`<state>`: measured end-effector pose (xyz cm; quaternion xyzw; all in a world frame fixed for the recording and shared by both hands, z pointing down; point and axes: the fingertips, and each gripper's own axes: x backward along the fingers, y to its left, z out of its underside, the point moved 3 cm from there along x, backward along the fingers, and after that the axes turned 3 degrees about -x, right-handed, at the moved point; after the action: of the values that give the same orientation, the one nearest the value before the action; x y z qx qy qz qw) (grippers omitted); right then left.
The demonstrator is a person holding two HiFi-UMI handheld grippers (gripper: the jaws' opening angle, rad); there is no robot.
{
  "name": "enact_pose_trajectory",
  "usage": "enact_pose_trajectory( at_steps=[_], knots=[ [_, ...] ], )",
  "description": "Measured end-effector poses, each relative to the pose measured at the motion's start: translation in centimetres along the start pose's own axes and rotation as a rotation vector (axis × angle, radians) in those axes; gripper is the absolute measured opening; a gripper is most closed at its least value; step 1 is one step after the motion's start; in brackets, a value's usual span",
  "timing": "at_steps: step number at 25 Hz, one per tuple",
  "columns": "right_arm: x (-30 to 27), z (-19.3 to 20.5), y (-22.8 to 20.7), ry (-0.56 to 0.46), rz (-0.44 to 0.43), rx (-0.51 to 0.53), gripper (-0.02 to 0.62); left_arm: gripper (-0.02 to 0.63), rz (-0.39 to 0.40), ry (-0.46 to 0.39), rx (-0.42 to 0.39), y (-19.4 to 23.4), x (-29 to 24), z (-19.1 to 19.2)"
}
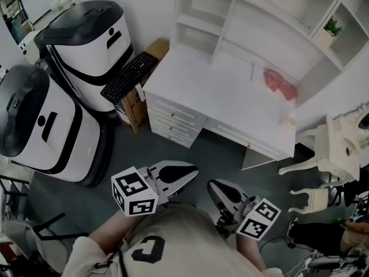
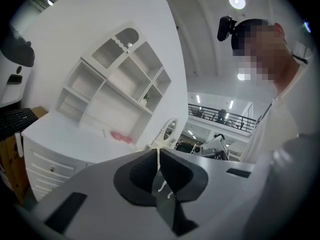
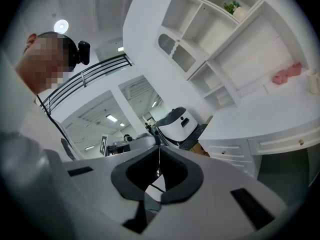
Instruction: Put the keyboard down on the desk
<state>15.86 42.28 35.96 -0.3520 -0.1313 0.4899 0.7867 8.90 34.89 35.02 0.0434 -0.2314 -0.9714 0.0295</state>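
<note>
The black keyboard (image 1: 130,77) lies tilted on a cardboard box (image 1: 137,103), between a white machine and the left end of the white desk (image 1: 230,100). Both grippers are held close to the person's body, well short of the keyboard. My left gripper (image 1: 194,172) is shut with nothing in it, and my right gripper (image 1: 211,185) is shut and empty too. In the left gripper view the keyboard (image 2: 15,121) shows at the far left beside the desk (image 2: 65,134), beyond the shut left gripper (image 2: 158,149). In the right gripper view the keyboard (image 3: 193,136) sits past the right gripper (image 3: 159,147).
Two white machines with black tops (image 1: 92,39) (image 1: 34,120) stand left of the desk. On the desk lie a pink cloth (image 1: 279,84) and a small cup (image 1: 288,122). White shelves (image 1: 259,16) rise behind it. A white chair (image 1: 328,149) stands at the right.
</note>
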Motion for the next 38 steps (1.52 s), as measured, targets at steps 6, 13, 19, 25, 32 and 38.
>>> enact_pose_trajectory(
  at_steps=[6,13,19,25,32,38],
  knots=[
    [-3.8,0.1,1.1,0.06,-0.029,0.02,0.023,0.026,-0.032,-0.032,0.01,2.0,3.1,-0.9],
    [-8.5,0.7,2.9,0.117,-0.065,0.038,0.023,0.026,-0.07,-0.056,0.014,4.3,7.3,-1.8],
    [-11.7,1.6,4.4,0.162,-0.094,0.04,0.023,0.026,-0.11,-0.09,0.029,5.6,10.8,-2.0],
    [-14.2,2.1,5.5,0.187,-0.111,0.055,0.024,0.026,-0.153,-0.119,0.032,7.0,13.9,-2.2],
    [-15.7,2.7,6.3,0.208,-0.125,0.047,0.023,0.026,-0.177,-0.146,0.044,8.2,16.0,-2.8],
    [-16.9,2.5,4.9,0.228,-0.145,-0.001,0.023,0.026,-0.214,-0.142,0.071,9.3,15.7,-2.3]
  ],
)
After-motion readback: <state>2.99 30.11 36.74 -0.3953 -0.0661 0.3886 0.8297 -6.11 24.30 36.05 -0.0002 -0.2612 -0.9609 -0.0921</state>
